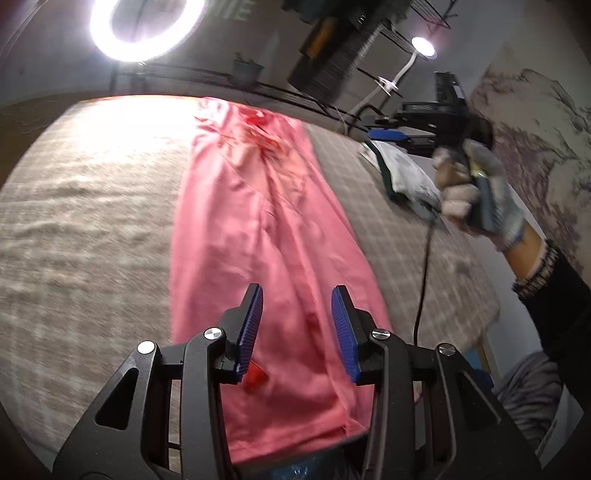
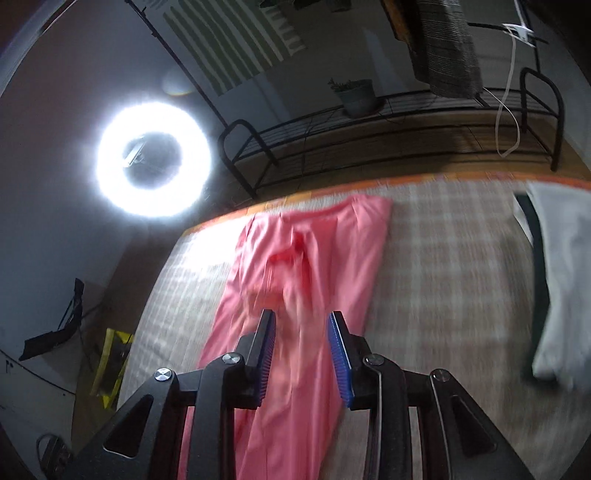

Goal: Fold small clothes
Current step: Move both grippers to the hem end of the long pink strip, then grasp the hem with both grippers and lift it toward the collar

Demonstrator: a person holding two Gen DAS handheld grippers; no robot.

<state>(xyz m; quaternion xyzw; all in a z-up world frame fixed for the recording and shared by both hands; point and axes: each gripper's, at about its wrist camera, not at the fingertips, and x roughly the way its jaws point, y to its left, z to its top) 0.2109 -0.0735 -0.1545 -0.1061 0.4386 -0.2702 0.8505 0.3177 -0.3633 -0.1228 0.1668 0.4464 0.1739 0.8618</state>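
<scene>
The checked surface (image 1: 92,221) fills both views, bright under the ring light (image 1: 147,26), and the pink garment (image 1: 258,229) lies stretched out long across its middle, running from the far edge down under both tools. It looks folded lengthwise into a narrow strip, with creases and a darker red patch near its far end. Off to the right, a white garment (image 2: 561,280) with a dark trim lies on the surface, well apart from the pink one. Beyond the far edge stands a black metal rack (image 2: 369,147) carrying a potted plant (image 2: 356,96). Now the left tool (image 1: 297,328): blue pads spread wide, nothing between them, hovering above the near end of the pink garment. The right tool (image 2: 301,354) is spread too, gripping nothing, poised over the strip's middle. In the left view the gloved right hand (image 1: 476,199) holds its handle up above the surface's right side, a black cable (image 1: 423,277) trailing down from it.
</scene>
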